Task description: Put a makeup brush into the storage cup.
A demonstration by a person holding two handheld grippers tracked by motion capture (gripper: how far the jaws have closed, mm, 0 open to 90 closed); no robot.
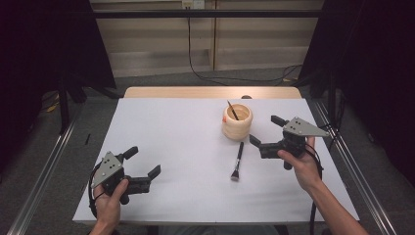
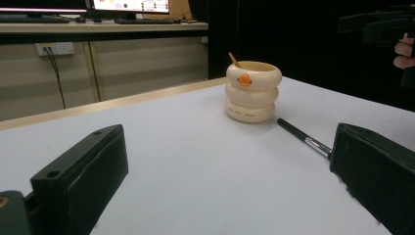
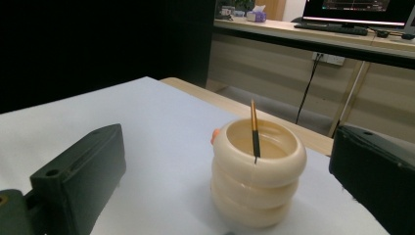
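A cream ringed holder with an orange duck beak stands on the white table sheet, right of centre. One thin brush leans inside it, handle up. A second black brush lies flat on the sheet just in front of the holder, bristles toward me. My right gripper hovers open just right of the holder, jaws empty. At the near left my left gripper is open and empty, far from both brushes. The holder looms between the right jaws' line of sight; the holder and the lying brush appear ahead of the left jaws.
A wooden table edge runs behind the sheet. Metal rails flank both sides. A cable trails on the floor beyond. Dark curtains stand left and right. Wide bare sheet lies between the two grippers.
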